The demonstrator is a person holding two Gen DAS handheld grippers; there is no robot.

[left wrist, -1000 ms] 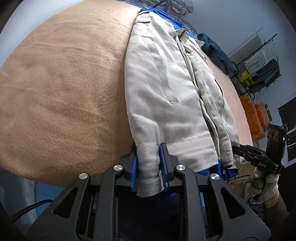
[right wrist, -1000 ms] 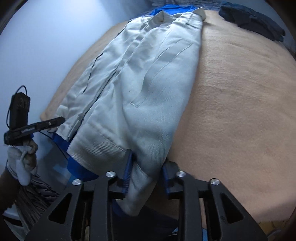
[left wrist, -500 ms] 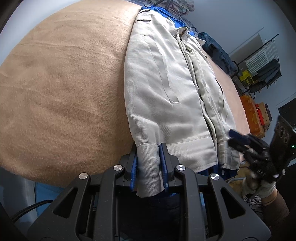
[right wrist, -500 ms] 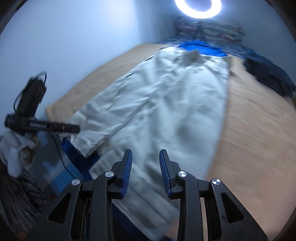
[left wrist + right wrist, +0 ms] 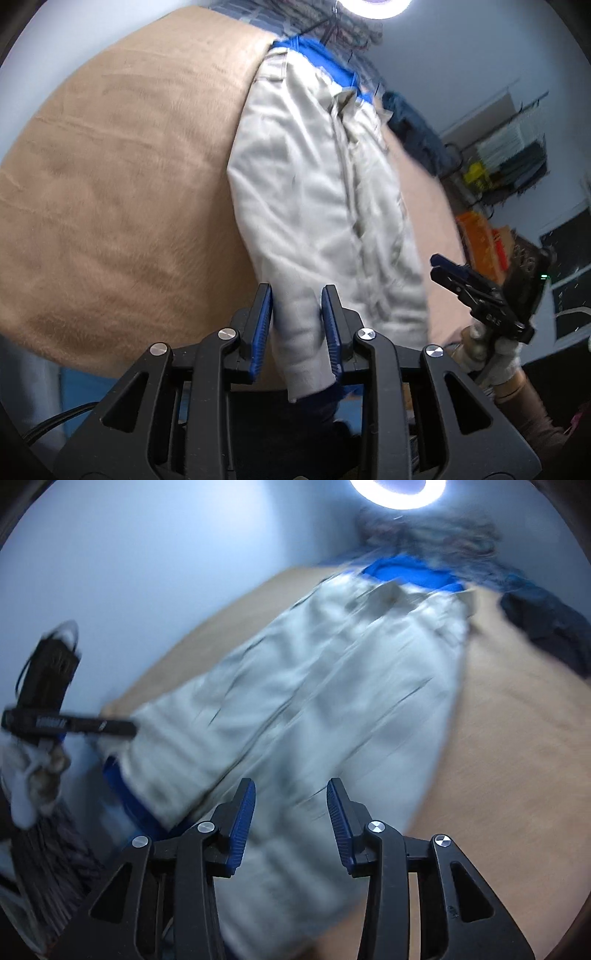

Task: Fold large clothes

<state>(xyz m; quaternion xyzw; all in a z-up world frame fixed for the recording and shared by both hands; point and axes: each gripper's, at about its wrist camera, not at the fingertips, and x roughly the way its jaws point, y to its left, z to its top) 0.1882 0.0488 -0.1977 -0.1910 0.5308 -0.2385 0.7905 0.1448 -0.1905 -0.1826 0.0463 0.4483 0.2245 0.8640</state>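
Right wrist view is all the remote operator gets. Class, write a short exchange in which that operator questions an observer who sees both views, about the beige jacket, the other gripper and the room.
Operator: The left gripper is side-on at the edge of my frame. Does it hold the jacket?
Observer: Yes. Its pads are clamped on a sleeve cuff at the jacket's near end.
Operator: What stands past the bed, out of my frame?
Observer: Orange boxes and a loaded rack by the wall.
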